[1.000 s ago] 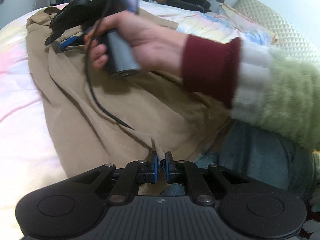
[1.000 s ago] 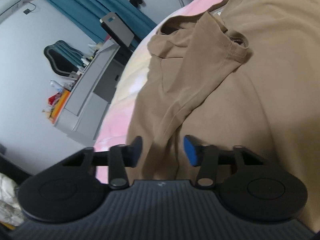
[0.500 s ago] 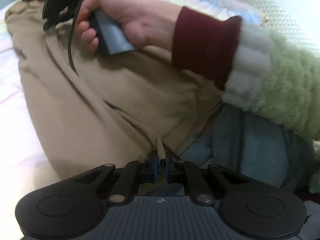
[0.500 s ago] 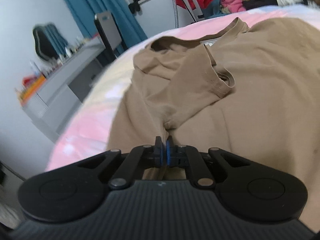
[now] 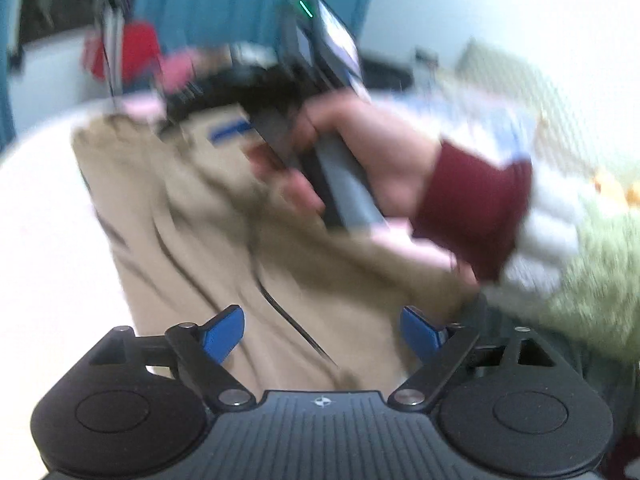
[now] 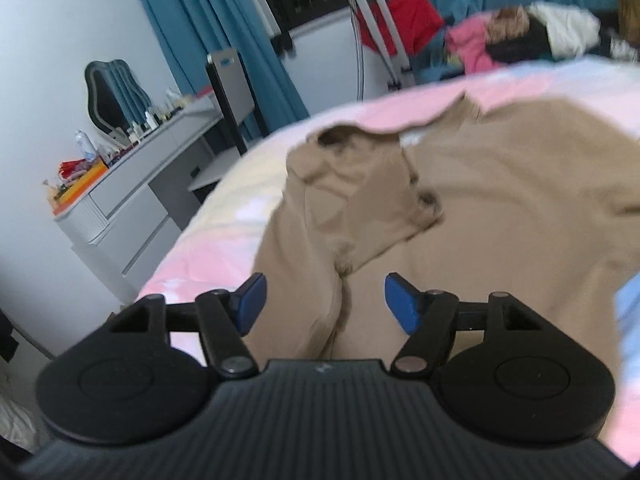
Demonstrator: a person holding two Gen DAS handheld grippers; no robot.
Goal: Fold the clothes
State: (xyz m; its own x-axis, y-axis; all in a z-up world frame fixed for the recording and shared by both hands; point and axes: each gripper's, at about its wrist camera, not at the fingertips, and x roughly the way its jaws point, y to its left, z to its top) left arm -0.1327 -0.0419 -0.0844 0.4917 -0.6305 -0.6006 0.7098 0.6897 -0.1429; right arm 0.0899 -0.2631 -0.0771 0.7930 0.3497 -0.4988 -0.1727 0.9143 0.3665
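Both grippers are standing released over the cloth: the left gripper (image 5: 322,330) and the right gripper (image 6: 324,304) are each gaping wide and gripping nothing. Between and beyond them the tan shirt (image 6: 500,232) is lying on the bed (image 6: 224,216), one side and its sleeve (image 6: 372,200) turned in over the body. I judge the folding partway along: the far side is lying open, and further folds are remaining.
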